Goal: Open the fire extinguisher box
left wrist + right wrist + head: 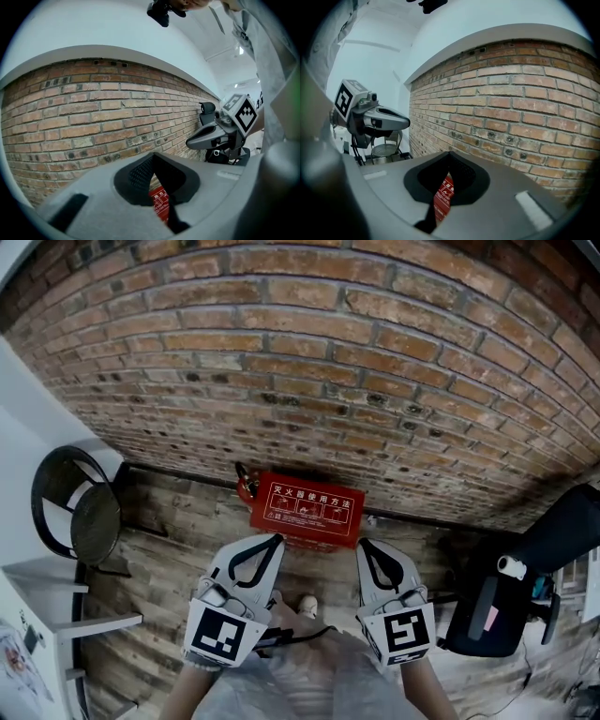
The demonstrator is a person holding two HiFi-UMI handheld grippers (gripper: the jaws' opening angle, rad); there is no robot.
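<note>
The red fire extinguisher box (307, 510) lies shut on the wooden floor against the brick wall, with a white-printed label on its lid and a dark latch at its left end. My left gripper (272, 542) hovers just in front of the box's near left edge, jaws shut and empty. My right gripper (366, 546) hangs off the box's near right corner, also shut with nothing in it. In the left gripper view a strip of the box (161, 202) shows below the closed tips of the left gripper (152, 157). The right gripper view shows the box (443, 197) under the right gripper (449, 154).
The brick wall (309, 362) rises straight behind the box. A black round chair (75, 507) and a white shelf (56, 596) stand at the left. At the right is a black office chair (553, 549). The person's shoe (307, 606) shows between the grippers.
</note>
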